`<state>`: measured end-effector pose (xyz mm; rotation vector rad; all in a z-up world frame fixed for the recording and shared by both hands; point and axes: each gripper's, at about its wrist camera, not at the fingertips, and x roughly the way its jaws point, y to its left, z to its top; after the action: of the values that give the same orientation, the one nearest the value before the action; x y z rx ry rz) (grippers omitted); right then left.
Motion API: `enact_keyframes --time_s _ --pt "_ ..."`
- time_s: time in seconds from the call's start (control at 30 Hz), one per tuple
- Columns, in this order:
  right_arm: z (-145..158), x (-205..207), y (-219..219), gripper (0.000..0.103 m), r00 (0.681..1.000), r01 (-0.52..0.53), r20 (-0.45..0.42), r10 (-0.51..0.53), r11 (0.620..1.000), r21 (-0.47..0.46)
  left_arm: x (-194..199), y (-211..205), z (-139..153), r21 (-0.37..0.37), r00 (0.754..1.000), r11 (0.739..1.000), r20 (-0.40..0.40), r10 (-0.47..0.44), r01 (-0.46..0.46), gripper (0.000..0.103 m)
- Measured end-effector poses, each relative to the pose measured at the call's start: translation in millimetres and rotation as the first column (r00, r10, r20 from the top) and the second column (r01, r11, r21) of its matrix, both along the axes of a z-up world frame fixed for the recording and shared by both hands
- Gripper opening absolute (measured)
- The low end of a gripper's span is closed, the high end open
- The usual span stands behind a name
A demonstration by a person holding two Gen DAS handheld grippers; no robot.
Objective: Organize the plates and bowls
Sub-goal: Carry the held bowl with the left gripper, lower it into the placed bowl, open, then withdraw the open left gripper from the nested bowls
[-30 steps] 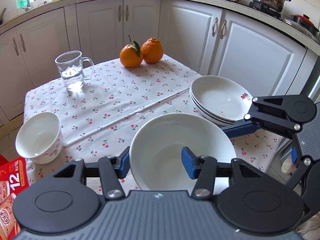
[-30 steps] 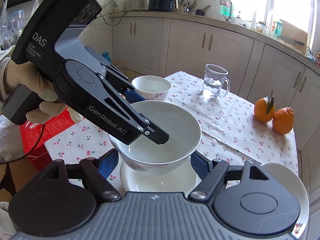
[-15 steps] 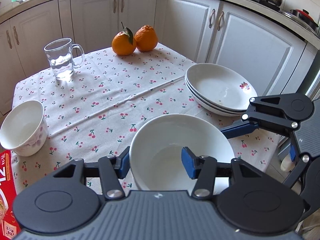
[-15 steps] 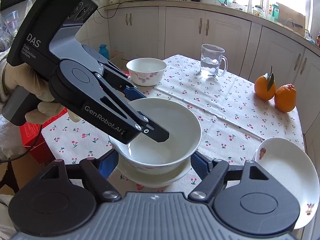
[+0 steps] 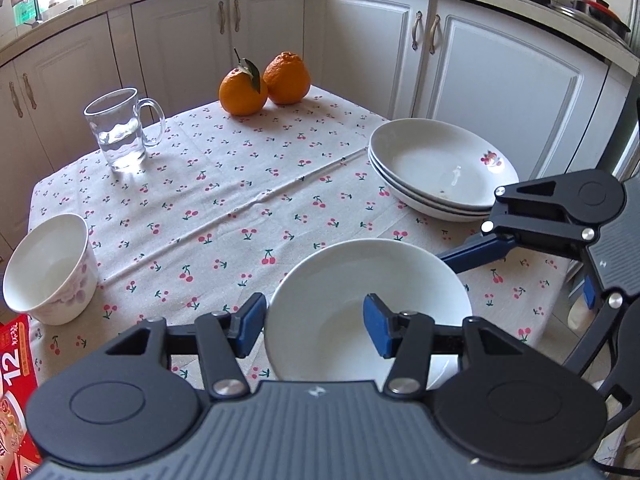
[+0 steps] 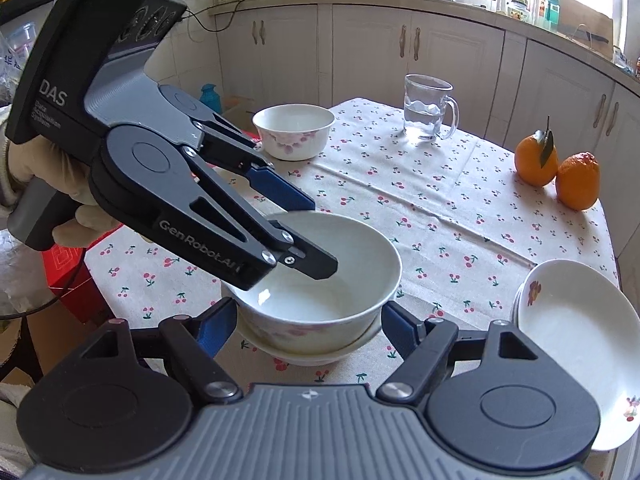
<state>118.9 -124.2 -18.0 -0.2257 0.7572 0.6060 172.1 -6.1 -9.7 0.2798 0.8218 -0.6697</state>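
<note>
Left wrist view
Left gripper (image 5: 314, 330): narrowed onto the near rim of a white bowl (image 5: 360, 292), one blue finger (image 5: 250, 322) outside the wall, the other inside the bowl
Bowl: over the near edge of the table (image 5: 240, 200); a bit of a second white dish shows under it at lower right
Right gripper (image 5: 560, 220): comes in from the right, one blue finger (image 5: 476, 254) reaching up to the bowl's far-right rim; whether it touches cannot be told here
Plates (image 5: 440, 172): three stacked deep plates at the right of the table, well apart from the bowl
Small bowl (image 5: 50, 268): at the left edge of the table, upright, pink flowers on its wall
Mug (image 5: 118, 130): glass, part full of water, at the far left
Oranges (image 5: 264, 80): two, touching, at the far edge
Red box (image 5: 16, 380): below the table's left edge

Right wrist view
Right gripper (image 6: 308, 320): wide, a blue finger to each side of the bowl (image 6: 320, 280), neither clearly pressing it
Bowl: sits in a second bowl (image 6: 304, 354) on the table (image 6: 440, 220); pink pattern on its wall
Left gripper (image 6: 304, 236): held in a gloved hand (image 6: 48, 180), pinching the bowl's left rim
Small bowl (image 6: 294, 130): far side, just left of the mug (image 6: 428, 108)
Oranges (image 6: 556, 168): at the right edge
Plates (image 6: 572, 344): at the near right, beside the gripper body
</note>
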Motion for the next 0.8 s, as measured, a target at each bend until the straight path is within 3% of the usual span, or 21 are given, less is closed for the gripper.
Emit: enact_keyframes --time_s 0.13,0.2,0.33,0.5,0.8 --pt "0 -1 -1 0.084 1.000 -0.002 0.000 0.002 1.000 0.009 1 2 1 -0.014 1.000 1.000 0.002 0.001 -0.001 0.054" --pt "4 -2 -4 0.091 1.000 -0.002 0.014 0.002 1.000 0.025 0 4 3 -0.022 1.000 1.000 0.008 0.005 -0.005 0.055" --pt "15 -7 -7 0.096 0.998 -0.003 0.061 -0.001 0.998 0.061 -1 9 9 -0.025 0.999 0.999 0.040 0.028 -0.027 0.072" --pt "15 -9 -5 0.096 0.998 -0.041 0.049 0.037 0.995 0.087 -2 21 15 -0.040 0.996 0.997 0.063 0.061 -0.059 0.080" --pt "9 -11 -1 0.097 0.999 -0.034 0.024 0.032 0.998 0.055 -7 51 19 -0.050 0.989 0.992 0.081 0.123 -0.120 0.082"
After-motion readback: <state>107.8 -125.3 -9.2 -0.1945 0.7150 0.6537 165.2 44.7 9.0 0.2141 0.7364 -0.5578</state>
